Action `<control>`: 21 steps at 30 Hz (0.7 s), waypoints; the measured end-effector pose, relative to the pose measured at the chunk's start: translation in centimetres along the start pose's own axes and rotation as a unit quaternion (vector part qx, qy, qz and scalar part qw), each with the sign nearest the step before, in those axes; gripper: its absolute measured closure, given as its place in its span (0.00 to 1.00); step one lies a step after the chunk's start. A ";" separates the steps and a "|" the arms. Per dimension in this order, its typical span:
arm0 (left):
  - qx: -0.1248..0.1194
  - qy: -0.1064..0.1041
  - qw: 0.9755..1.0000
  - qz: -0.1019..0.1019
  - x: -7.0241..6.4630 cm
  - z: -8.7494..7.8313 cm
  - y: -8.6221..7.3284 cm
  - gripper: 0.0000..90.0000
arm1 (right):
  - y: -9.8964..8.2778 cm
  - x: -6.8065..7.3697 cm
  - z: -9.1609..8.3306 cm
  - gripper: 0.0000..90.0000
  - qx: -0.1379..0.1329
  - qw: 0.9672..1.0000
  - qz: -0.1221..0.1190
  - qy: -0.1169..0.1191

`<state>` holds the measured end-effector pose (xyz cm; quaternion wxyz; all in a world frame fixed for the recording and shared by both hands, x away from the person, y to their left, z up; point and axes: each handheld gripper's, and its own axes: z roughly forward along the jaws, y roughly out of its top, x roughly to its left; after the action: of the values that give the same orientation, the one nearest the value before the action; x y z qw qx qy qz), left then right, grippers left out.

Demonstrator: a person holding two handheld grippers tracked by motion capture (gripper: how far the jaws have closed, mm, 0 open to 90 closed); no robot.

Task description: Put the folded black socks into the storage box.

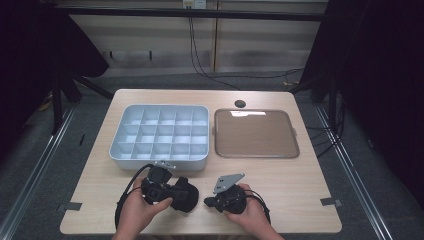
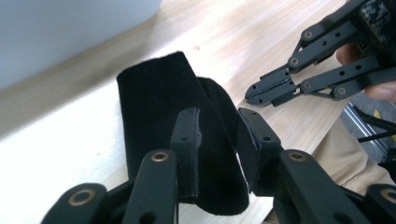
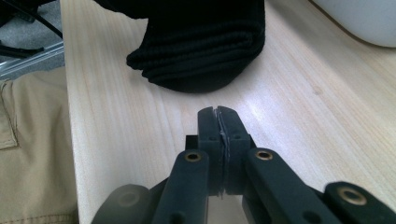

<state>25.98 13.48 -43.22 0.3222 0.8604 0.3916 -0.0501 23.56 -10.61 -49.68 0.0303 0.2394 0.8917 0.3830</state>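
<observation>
Our left tool pinches the folded black cloth just above the worktop; our right tool, shut and empty, waits just short of it. We judge stowing comes next: carry it forward into a cell of the divided tray beyond.

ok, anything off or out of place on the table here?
Nothing stands out. The folded black cloth is clamped in the left gripper, the right gripper is shut with nothing between its jaws, and the white compartment tray and its lid lie flat, side by side.
</observation>
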 end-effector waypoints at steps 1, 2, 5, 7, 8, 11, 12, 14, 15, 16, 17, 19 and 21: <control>0.000 0.000 1.000 0.000 0.0 0.0 0.0 0.77 | 0.0 0.0 0.0 0.99 0.000 1.000 0.000 0.000; -0.003 0.001 1.000 -0.001 0.0 0.0 0.0 0.78 | 0.0 0.0 0.0 0.99 0.001 1.000 0.000 -0.001; -0.003 0.002 1.000 0.002 0.0 0.1 0.0 0.80 | 0.0 -0.1 0.0 0.99 0.001 1.000 -0.003 -0.001; 0.003 0.001 1.000 0.003 0.0 0.5 0.0 0.87 | 0.0 0.0 0.0 0.99 0.002 1.000 -0.002 -0.001; 0.006 0.000 1.000 0.004 -0.1 0.9 -0.1 0.89 | 0.0 0.0 0.0 0.99 0.000 1.000 0.000 -0.001; 0.017 0.000 1.000 0.008 -0.1 1.4 -0.2 0.94 | 0.0 0.0 0.0 0.99 0.001 1.000 -0.004 -0.002; 0.022 0.000 1.000 0.008 -0.2 2.0 -0.3 0.94 | 0.0 0.0 0.1 0.99 0.000 1.000 -0.003 0.000; 0.025 -0.001 1.000 0.008 -0.2 2.6 -0.4 0.96 | -0.1 0.0 0.1 0.99 0.000 1.000 -0.002 0.000; 0.027 0.002 1.000 0.010 -0.3 2.9 -0.4 0.97 | -0.1 0.0 0.1 0.99 0.000 1.000 -0.002 0.000; 0.027 0.002 1.000 0.010 -0.3 2.9 -0.4 0.97 | -0.1 0.1 0.1 0.99 0.000 1.000 0.000 0.000; 0.030 0.003 0.999 0.011 -0.4 3.2 -0.4 0.97 | -0.1 0.1 0.1 0.99 0.000 1.000 0.000 0.000; 0.033 0.004 0.999 0.014 -0.4 3.5 -0.4 0.98 | -0.1 0.1 0.1 0.99 0.000 1.000 -0.001 0.000; 0.034 0.005 0.999 0.014 -0.4 3.9 -0.5 0.99 | -0.1 0.0 0.1 0.99 0.000 1.000 -0.002 -0.001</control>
<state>25.97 11.15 -46.45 0.2919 0.8765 0.3789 -0.0541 23.53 -10.57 -49.80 0.0316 0.2379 0.8920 0.3831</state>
